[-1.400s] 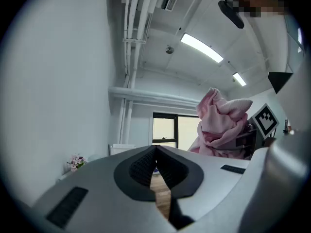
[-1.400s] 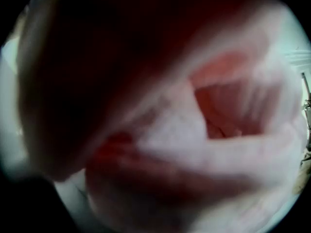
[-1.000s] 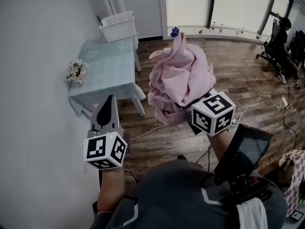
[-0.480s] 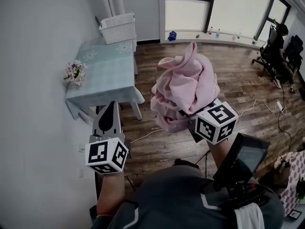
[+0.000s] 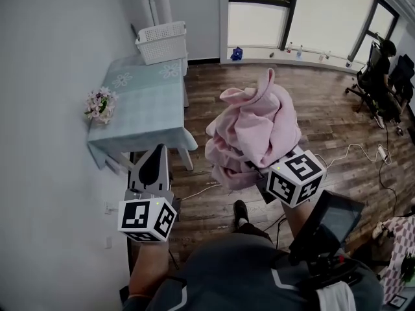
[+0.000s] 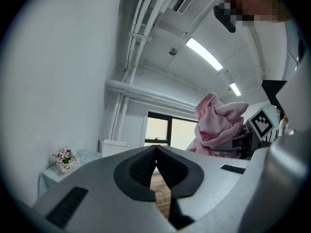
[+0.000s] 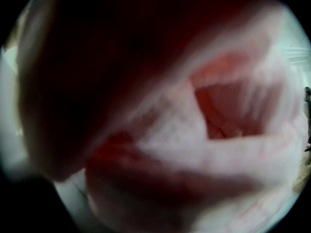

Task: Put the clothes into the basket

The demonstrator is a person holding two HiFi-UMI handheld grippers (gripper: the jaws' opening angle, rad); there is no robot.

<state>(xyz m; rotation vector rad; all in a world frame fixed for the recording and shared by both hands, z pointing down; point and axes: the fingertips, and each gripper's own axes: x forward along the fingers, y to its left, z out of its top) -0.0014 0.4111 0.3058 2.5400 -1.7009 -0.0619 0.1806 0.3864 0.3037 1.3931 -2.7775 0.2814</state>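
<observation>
A crumpled bundle of pink clothes (image 5: pixel 256 131) is carried in the air over the wooden floor, with my right gripper (image 5: pixel 258 167) shut on it from below. Its jaws are buried in the fabric, and pink cloth (image 7: pixel 170 130) fills the right gripper view. My left gripper (image 5: pixel 158 151) is shut and holds nothing; it points toward the table, to the left of the bundle. The jaw tips meet in the left gripper view (image 6: pixel 156 149), where the pink clothes (image 6: pixel 218 125) show at the right. The white basket (image 5: pixel 162 42) stands at the far end of the light blue table (image 5: pixel 142 102).
A small pot of flowers (image 5: pixel 98 103) stands on the table's left edge by the wall. Cables (image 5: pixel 350 149) lie on the floor at the right. Office chairs and a seated person (image 5: pixel 382 70) are at the far right. A blue object (image 5: pixel 237 54) lies under the window.
The view has shifted a little toward the table. Both grippers sit slightly lower in the picture. The pink bundle stays in the right gripper, and a foot now shows below it.
</observation>
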